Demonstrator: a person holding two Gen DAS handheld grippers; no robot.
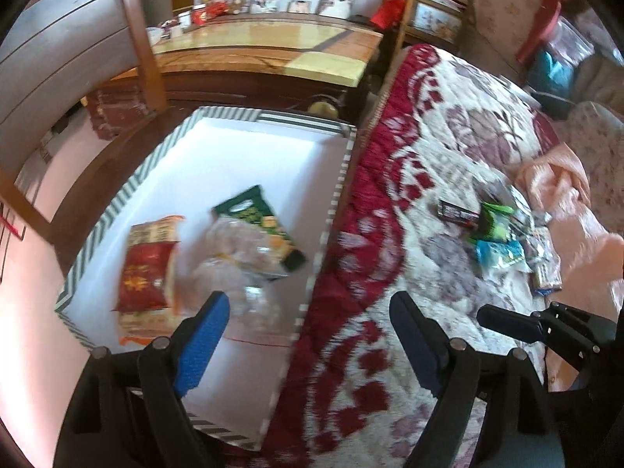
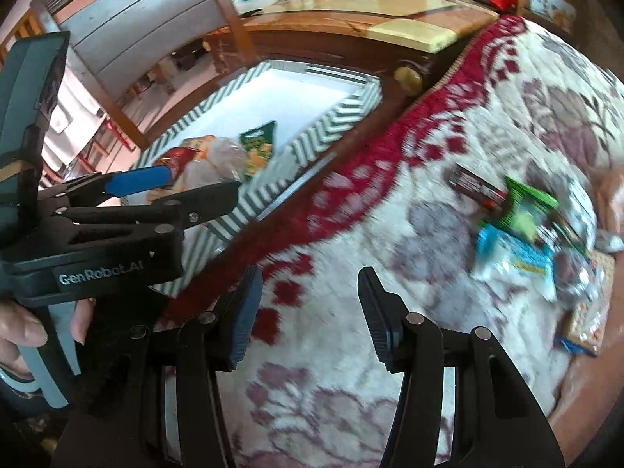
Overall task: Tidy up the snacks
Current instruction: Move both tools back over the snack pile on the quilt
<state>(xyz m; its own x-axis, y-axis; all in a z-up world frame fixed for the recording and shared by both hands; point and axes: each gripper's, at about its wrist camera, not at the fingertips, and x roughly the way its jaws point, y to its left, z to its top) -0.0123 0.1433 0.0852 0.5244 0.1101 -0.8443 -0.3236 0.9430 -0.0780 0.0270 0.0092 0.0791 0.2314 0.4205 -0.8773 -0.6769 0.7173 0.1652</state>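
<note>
A white box with a green striped rim [image 1: 117,204] stands beside the bed; it also shows in the right wrist view [image 2: 331,124]. In it lie a red snack bag [image 1: 146,277], a clear bag [image 1: 238,249] and a green bag [image 1: 265,222]. A pile of loose snacks [image 1: 507,241] lies on the quilt, with a green packet [image 2: 526,210] and a blue packet [image 2: 514,257]. My left gripper [image 1: 308,312] is open and empty over the box's right edge; it also shows in the right wrist view [image 2: 195,183]. My right gripper [image 2: 308,300] is open and empty above the quilt.
The red and white floral quilt [image 1: 429,148] covers the bed on the right. A wooden chair frame [image 1: 140,39] and a glossy wooden table [image 1: 273,46] stand behind the box. A pink cloth [image 1: 565,195] lies beyond the snack pile.
</note>
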